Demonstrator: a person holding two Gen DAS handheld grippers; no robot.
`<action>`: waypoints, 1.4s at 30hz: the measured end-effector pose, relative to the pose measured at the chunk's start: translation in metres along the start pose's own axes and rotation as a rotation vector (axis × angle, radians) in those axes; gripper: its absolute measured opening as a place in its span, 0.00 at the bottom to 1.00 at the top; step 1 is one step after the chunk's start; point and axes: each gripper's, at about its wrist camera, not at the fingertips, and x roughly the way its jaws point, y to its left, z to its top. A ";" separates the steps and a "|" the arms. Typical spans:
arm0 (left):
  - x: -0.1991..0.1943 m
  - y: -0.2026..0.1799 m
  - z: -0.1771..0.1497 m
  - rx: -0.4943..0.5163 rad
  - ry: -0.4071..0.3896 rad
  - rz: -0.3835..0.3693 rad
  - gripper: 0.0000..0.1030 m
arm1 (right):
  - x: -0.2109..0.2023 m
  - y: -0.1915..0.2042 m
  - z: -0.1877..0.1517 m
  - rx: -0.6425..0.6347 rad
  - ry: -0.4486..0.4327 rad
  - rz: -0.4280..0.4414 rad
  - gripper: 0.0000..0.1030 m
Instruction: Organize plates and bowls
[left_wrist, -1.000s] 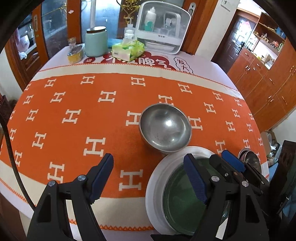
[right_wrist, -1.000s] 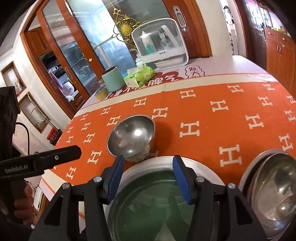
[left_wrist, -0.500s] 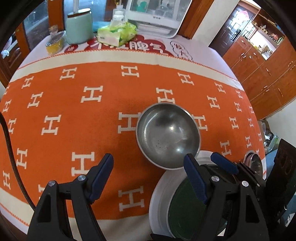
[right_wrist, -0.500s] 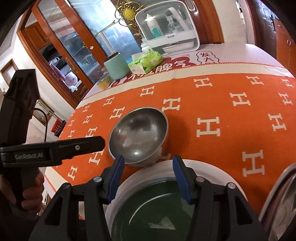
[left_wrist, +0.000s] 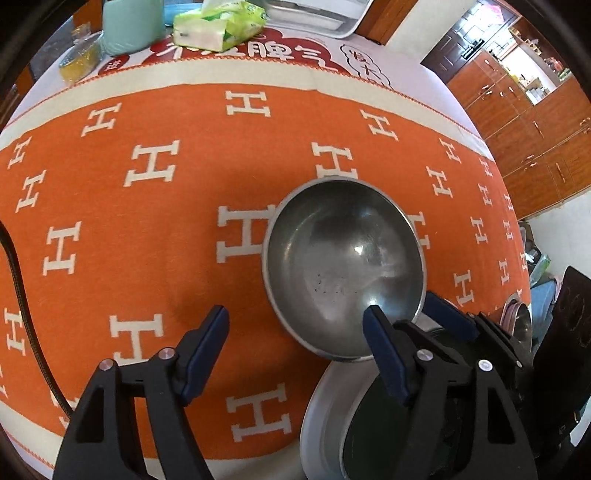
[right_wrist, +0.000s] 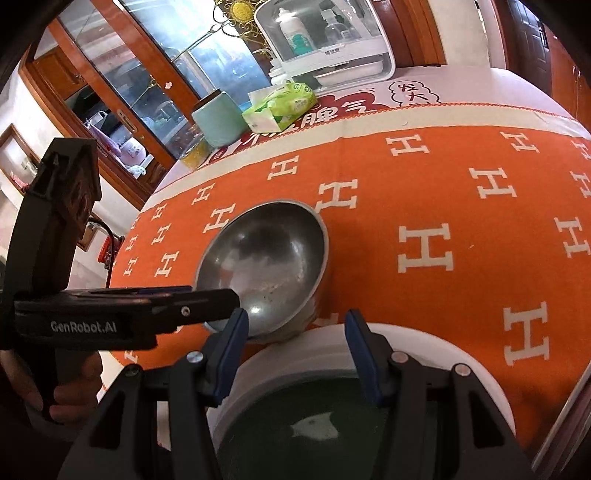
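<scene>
Bowl (left_wrist: 343, 266), stainless steel, upright on the orange tablecloth (left_wrist: 147, 229) patterned with white H marks; I see its rim overlapping the far edge of the white plate (right_wrist: 461, 369), whose centre is dark green. From the right wrist view the bowl's base sits just at the plate's rim; I cannot tell whether they touch.

Left gripper (left_wrist: 295, 343): jaws spread wide, nothing between them. I have its right blue pad over the near rim of the bowl, its left pad over bare cloth. In the right wrist view its black body, marked GenRobot.AI, reaches in from the left to the bowl's near edge.

Right gripper (right_wrist: 293, 349): jaws parted, narrower than the left pair, empty, hanging above the plate's far rim, just short of the bowl.

Second metal bowl (left_wrist: 522, 325): at the right table edge, mostly hidden behind the right gripper's body.

Far side of table: green tissue pack (right_wrist: 282, 107), mint canister (right_wrist: 218, 120), small yellow jar (left_wrist: 79, 62), white box with clear lid (right_wrist: 325, 40) holding bottles.
</scene>
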 end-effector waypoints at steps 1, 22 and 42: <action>0.002 0.000 0.001 -0.001 0.004 0.000 0.67 | 0.001 -0.001 0.001 0.003 0.001 0.000 0.53; 0.024 0.021 0.007 -0.071 0.044 -0.052 0.18 | 0.014 0.001 0.005 -0.012 0.019 -0.012 0.28; 0.000 0.009 -0.004 -0.033 -0.028 -0.046 0.15 | -0.005 0.012 -0.002 -0.032 -0.030 -0.049 0.17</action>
